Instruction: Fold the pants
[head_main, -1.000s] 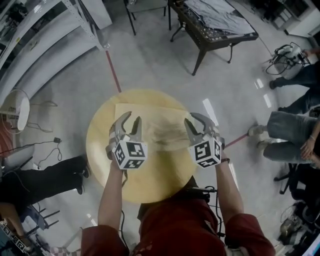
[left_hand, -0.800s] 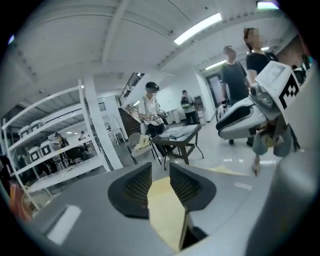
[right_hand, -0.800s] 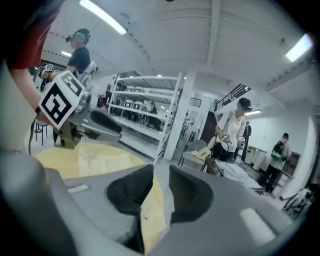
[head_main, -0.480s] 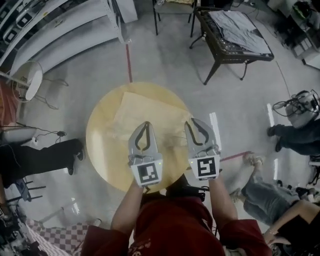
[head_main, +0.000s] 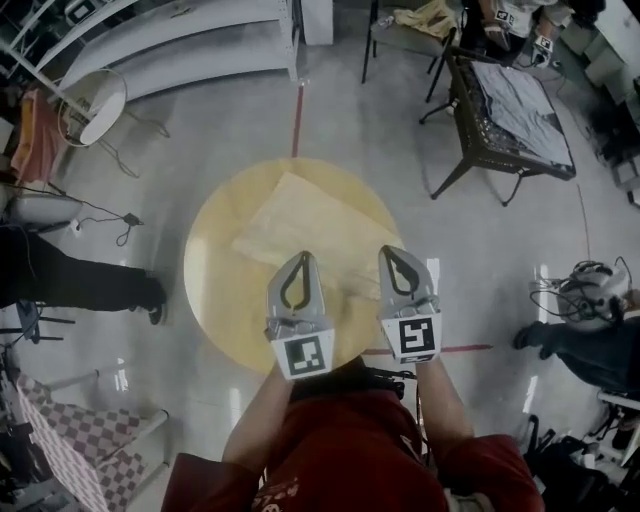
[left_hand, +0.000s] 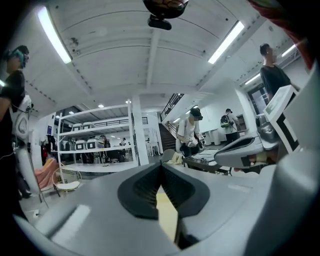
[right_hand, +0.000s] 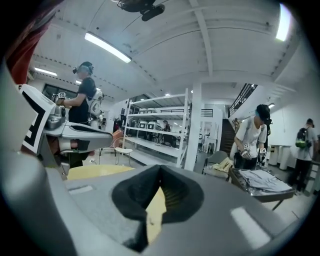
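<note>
Pale yellow pants (head_main: 300, 228) lie folded and flat on the round yellow table (head_main: 205, 290). Both grippers hover side by side over the table's near part, pointing away from me. The tips of my left gripper (head_main: 300, 256) hang over the pants' near edge, and my right gripper (head_main: 392, 250) is beside the near right corner. Both pairs of jaws have just been closing and now meet with nothing between them. In the left gripper view, the left gripper (left_hand: 161, 163) shows its pads together, as does the right gripper (right_hand: 160, 168) in its own view. Only yellow surface shows below them.
A dark table (head_main: 470, 120) with grey cloth stands at the back right. White shelving (head_main: 170, 40) and a round wire chair (head_main: 90, 105) are at the back left. A person (head_main: 60, 280) stands left of the table, another (head_main: 585, 345) at the right. A red line (head_main: 297, 120) crosses the floor.
Both grippers went from open over the pants to shut, drew back toward the table's near edge and turned parallel. The pants stayed flat on the table. The head view has swung round.
</note>
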